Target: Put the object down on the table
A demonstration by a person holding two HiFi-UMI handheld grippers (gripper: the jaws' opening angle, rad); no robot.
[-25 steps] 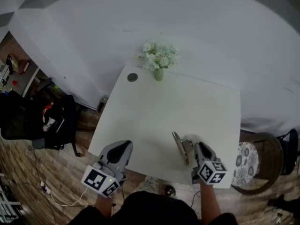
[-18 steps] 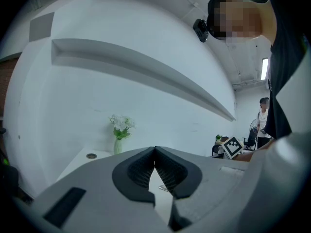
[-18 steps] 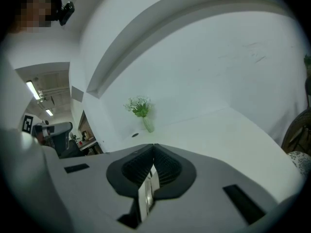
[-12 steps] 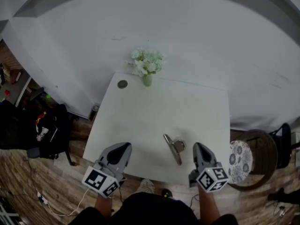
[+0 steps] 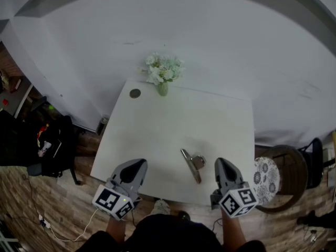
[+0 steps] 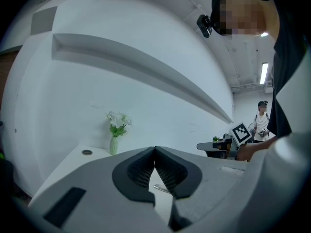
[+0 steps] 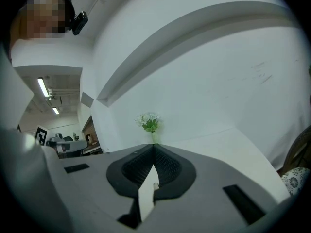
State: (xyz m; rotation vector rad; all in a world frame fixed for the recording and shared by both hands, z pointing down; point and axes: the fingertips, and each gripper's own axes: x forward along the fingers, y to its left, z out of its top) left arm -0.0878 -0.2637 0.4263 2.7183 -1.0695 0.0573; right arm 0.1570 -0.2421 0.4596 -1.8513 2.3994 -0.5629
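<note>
A metal binder clip (image 5: 191,164) lies on the white table (image 5: 157,130) near its front edge, with nothing holding it. My right gripper (image 5: 220,163) hovers just right of the clip, shut and empty, a small gap away from it. My left gripper (image 5: 139,164) hangs over the front left edge, also shut and empty. In the left gripper view the jaws meet at the tips (image 6: 155,148), and a sliver of the clip (image 6: 163,189) shows below them. The right gripper view shows its jaws (image 7: 154,147) closed together over the table.
A small vase of white flowers (image 5: 163,75) stands at the table's far edge beside a round dark disc (image 5: 135,93). A stool with a flowered cushion (image 5: 268,177) sits to the right, a black chair (image 5: 31,146) to the left. A white wall rises behind the table.
One second ago the clip stood against the right gripper. It now lies flat on the table, and the right gripper has drawn back from it. The left gripper has held still.
</note>
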